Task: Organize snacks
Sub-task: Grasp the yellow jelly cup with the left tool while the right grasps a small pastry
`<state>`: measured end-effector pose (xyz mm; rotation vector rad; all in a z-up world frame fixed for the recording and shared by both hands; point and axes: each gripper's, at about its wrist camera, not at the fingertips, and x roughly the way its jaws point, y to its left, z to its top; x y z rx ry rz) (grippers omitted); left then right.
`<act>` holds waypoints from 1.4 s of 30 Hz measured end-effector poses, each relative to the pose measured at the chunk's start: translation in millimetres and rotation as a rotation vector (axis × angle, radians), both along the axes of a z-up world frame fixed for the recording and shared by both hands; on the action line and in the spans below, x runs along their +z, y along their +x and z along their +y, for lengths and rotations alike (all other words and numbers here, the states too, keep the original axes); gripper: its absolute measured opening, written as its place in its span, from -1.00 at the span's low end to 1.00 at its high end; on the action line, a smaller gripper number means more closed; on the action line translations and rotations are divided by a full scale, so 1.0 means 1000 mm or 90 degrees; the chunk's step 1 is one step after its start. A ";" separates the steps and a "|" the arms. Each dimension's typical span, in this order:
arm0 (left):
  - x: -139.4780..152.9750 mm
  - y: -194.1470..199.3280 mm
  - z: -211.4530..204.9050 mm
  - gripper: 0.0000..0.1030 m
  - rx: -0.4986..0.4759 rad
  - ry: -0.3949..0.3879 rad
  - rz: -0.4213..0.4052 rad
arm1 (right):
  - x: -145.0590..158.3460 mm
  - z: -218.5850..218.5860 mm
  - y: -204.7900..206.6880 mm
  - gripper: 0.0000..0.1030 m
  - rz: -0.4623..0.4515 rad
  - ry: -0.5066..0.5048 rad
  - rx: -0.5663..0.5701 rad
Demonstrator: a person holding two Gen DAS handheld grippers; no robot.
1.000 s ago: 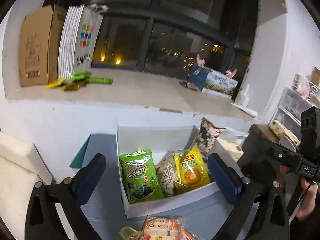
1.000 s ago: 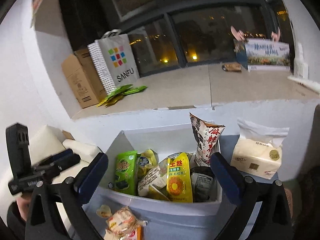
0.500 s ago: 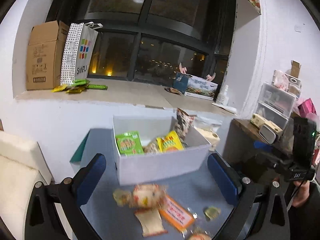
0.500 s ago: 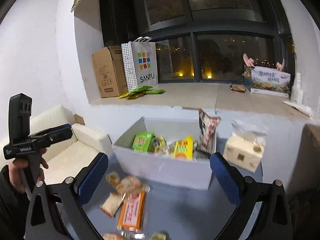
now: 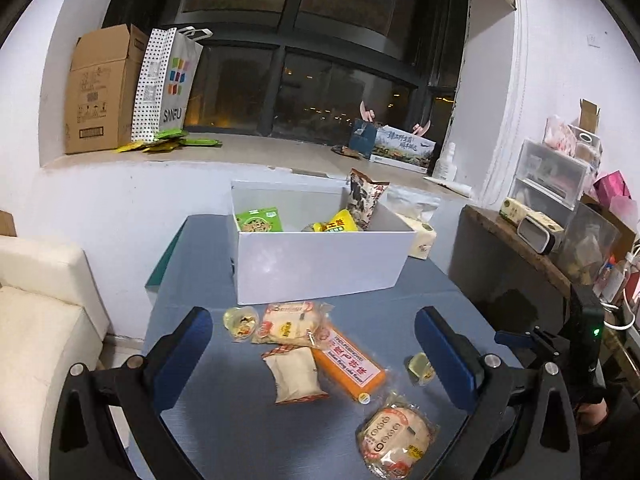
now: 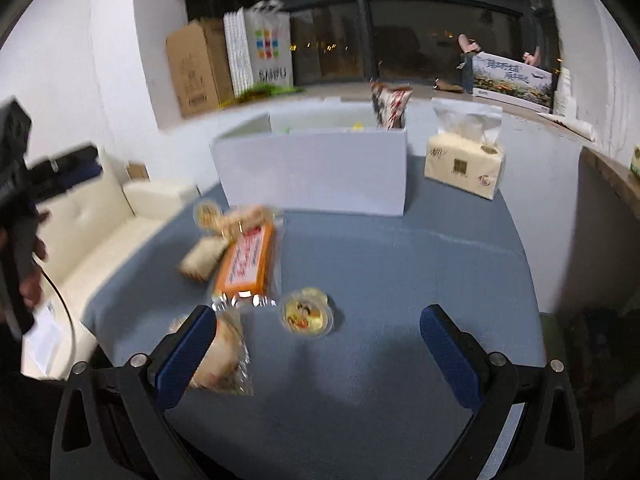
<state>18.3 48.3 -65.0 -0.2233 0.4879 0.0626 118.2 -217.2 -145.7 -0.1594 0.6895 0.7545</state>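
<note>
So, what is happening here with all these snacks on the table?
A person holds a gripper in each hand and is sorting snacks into the white box on the blue table. Some packets already stand inside it. Several lie loose in front: an orange packet, a round cracker pack, a small jelly cup and others. The left gripper and the right gripper are both open and hold nothing, hovering above the loose snacks.

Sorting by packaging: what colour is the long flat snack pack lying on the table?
Orange, with a white label; clearest in the left wrist view.
</note>
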 end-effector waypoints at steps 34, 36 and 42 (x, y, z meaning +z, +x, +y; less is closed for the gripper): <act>-0.071 0.089 0.043 1.00 -0.018 0.032 0.132 | -0.001 0.014 0.018 -0.09 0.020 0.019 0.016; -0.086 0.111 0.056 1.00 -0.015 0.025 0.157 | 0.004 0.012 0.014 -0.09 0.013 0.019 0.015; -0.111 0.150 0.072 0.92 0.058 0.004 0.223 | 0.007 0.015 0.008 -0.09 0.002 0.020 0.019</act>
